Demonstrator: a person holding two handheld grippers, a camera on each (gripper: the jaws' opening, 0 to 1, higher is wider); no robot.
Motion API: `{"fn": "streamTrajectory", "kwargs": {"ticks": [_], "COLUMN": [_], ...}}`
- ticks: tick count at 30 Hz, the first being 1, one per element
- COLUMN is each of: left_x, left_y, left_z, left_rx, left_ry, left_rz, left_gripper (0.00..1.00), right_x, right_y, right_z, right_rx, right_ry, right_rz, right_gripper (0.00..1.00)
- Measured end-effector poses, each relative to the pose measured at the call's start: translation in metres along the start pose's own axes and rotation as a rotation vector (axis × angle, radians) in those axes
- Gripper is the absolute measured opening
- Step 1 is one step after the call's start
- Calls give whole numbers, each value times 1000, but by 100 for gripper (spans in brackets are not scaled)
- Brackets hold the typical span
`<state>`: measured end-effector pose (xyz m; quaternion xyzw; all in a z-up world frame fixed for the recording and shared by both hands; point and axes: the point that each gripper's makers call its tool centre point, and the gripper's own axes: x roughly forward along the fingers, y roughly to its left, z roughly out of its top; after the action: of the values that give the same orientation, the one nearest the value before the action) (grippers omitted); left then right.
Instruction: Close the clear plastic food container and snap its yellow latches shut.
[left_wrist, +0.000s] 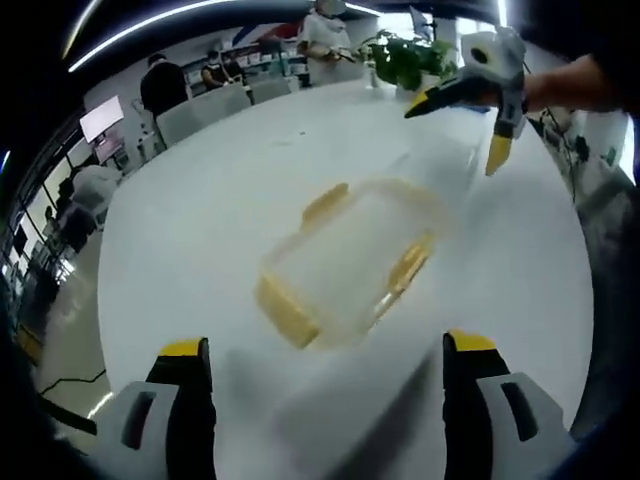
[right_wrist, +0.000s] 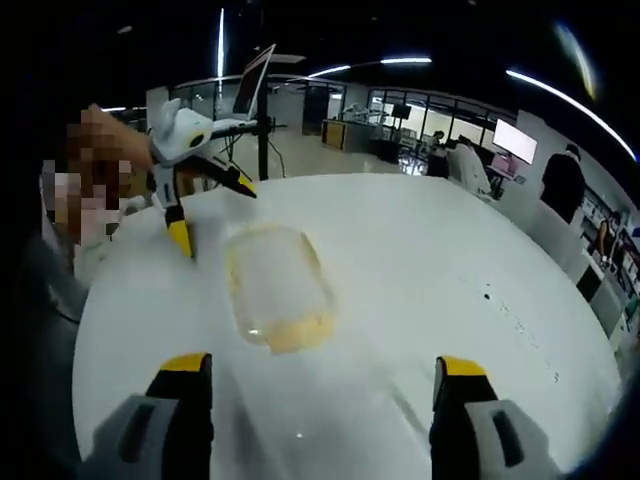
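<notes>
Container (left_wrist: 345, 262) rests on white table (left_wrist: 220, 200), office behind.

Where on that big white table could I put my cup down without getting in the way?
Most of the white table is bare: the wide stretch from the clear container to the far edge by the office desks is free. It is crowded only around the container, where the left tongs and right tongs hang open above it.

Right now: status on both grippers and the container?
Left gripper open, holding nothing. Right gripper open, holding nothing. Clear container on white table, between them, yellow latches untouched. Nothing in the way.
</notes>
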<state>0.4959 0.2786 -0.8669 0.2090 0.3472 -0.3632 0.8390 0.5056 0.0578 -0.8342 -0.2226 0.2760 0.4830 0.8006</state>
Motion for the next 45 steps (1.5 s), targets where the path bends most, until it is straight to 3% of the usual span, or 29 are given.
{"fn": "streamTrajectory", "kwargs": {"ticks": [5,11,13,17,22,24,29,32,35,39,41,45], "left_x": [0,6,7,12,17,18,18,21,22,24,23,25], "left_y": [4,6,7,5,6,4,1,5,6,5,2,6], "left_z": [9,11,11,12,20,21,17,15,18,19,13,6], "left_rx": [33,168,230,250,254,284,346,463,447,499,540,587], "left_ry": [-9,11,25,44,35,38,62,73,69,76,111,162], "left_rz": [-15,-67,-86,-131,-167,-200,-282,-302,-340,-390,-443,-471], "left_gripper": [93,92,92,87,87,88,77,69,57,56,51,52], "right_x": [11,23,26,32,38,40,45,51,56,62,65,70], "right_y": [0,4,3,2,5,8,12,15,22,23,23,24], "right_z": [2,10,16,19,15,11,6,2,-2,1,-1,-8], "right_rx": [-46,-120,-98,-158,-155,-180,-234,-280,-272,-295,-267,-285], "right_ry": [13,36,26,42,51,72,131,171,212,229,261,320], "right_rz": [21,57,70,84,127,140,179,207,261,272,286,310], "right_gripper": [92,91,90,86,83,81,70,68,68,59,57,49]}}
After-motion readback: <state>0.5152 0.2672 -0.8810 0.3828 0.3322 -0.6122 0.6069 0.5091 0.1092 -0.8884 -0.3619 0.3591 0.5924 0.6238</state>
